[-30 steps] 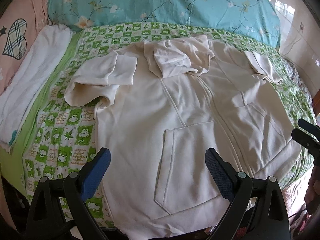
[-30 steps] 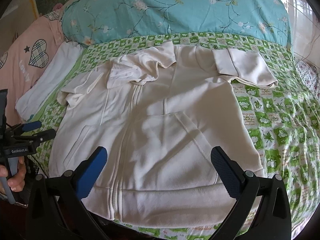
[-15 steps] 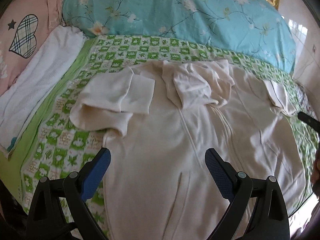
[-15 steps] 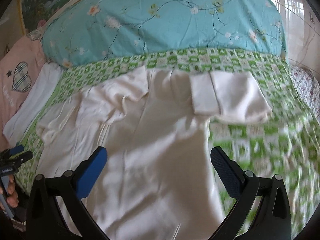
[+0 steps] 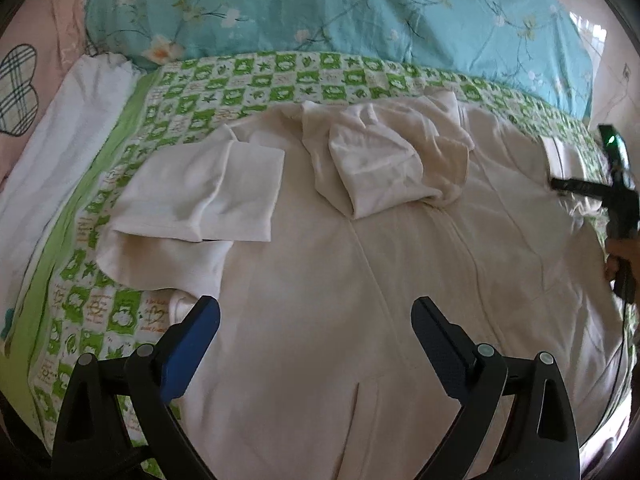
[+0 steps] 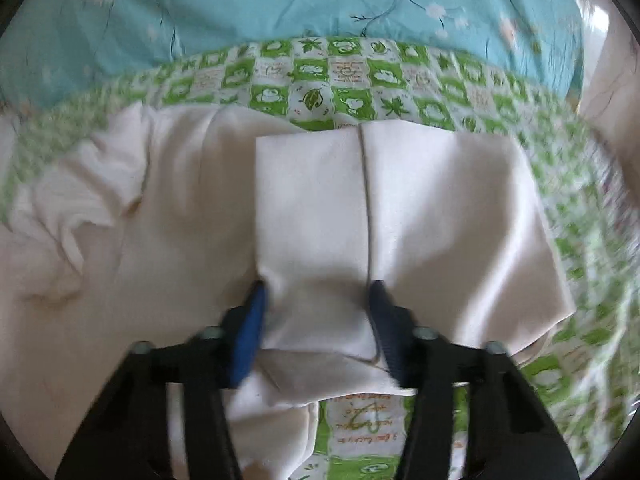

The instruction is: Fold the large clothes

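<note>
A cream zip hoodie (image 5: pixel 360 272) lies front up on the bed, its hood (image 5: pixel 384 164) bunched at the collar. Its left sleeve (image 5: pixel 200 196) is folded back beside the shoulder. My left gripper (image 5: pixel 316 332) is open and empty, low over the hoodie's left chest. In the right wrist view my right gripper (image 6: pixel 316 304) is down on the folded right sleeve (image 6: pixel 400 224), its fingers partly closed with sleeve cloth bunched between them. The right gripper also shows at the far right of the left wrist view (image 5: pixel 580 188).
The hoodie lies on a green and white checked sheet (image 5: pixel 256 80). A turquoise flowered quilt (image 5: pixel 320 4) lies along the far side. A white folded cloth (image 5: pixel 60 140) and a pink pillow (image 5: pixel 32 48) lie at the left.
Both grippers moved forward up the hoodie. The right gripper dropped onto the folded right sleeve and narrowed from wide open around its cloth. The left gripper stayed open.
</note>
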Demonstrator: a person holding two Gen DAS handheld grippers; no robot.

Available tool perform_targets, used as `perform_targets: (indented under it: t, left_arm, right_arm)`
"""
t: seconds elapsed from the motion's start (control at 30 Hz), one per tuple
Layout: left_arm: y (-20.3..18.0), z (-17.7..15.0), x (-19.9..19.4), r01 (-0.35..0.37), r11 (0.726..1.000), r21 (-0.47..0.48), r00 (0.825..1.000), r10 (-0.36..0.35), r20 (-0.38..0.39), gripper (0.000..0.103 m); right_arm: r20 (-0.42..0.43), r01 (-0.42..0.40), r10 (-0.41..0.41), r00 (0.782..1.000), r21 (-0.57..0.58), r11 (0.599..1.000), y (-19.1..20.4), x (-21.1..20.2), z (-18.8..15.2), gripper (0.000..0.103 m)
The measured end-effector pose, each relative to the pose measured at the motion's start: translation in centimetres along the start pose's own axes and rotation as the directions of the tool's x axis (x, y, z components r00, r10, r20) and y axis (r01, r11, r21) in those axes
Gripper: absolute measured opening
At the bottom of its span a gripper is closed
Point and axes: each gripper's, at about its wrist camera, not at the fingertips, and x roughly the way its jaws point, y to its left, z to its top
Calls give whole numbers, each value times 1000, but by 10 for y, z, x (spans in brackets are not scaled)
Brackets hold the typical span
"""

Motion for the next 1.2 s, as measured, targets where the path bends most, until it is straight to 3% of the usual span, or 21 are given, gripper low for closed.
perform_targets:
  t: [0.2, 0.3, 0.4, 0.53, 0.7, 0.8, 0.9, 1.03, 1.07, 1.2]
  left_arm:
    - [-4, -1, 8, 46, 999, 7, 999, -46, -4, 97]
    - [0, -6, 3, 89, 996, -8, 996, -89, -1, 97]
    - [9, -12, -3, 144, 989, -36, 990, -144, 0, 97]
    - [29, -23, -13, 189, 979, -77, 982, -189, 7, 97]
    - [54, -31, -18, 214, 968, -135, 977, -214, 15, 97]
    - [67, -34, -16, 219, 962, -164, 975, -220, 9, 97]
    - [69, -32, -9, 233, 956, -177, 972, -236, 4, 97]
    - [61, -20, 9, 240, 957, -163, 970, -244, -7, 97]
    - [58, -16, 16, 242, 956, -164, 969, -248, -15, 97]
    - [47, 1, 53, 253, 952, -174, 962, -267, -63, 97]
  right_arm:
    - [104, -162, 151, 983, 99, 982, -8, -49, -5, 17]
    - [129, -298, 291, 948, 41, 954, 30, -76, -6, 16]
    - [112, -450, 450, 886, -23, 892, 84, -90, -11, 16]
    - [18, -644, 645, 764, -54, 763, 162, -78, -27, 16]
    - [-94, -756, 751, 653, -33, 653, 236, -52, -49, 16]
    - [-144, -790, 781, 607, -2, 614, 262, -38, -57, 16]
    - [-184, -807, 794, 580, 10, 591, 275, -27, -65, 17]
    - [-192, -826, 821, 537, 75, 558, 273, -9, -65, 34]
    - [-181, -826, 823, 538, 85, 558, 269, -10, -64, 35]
    - [-90, -800, 805, 586, 94, 593, 227, -28, -60, 36]
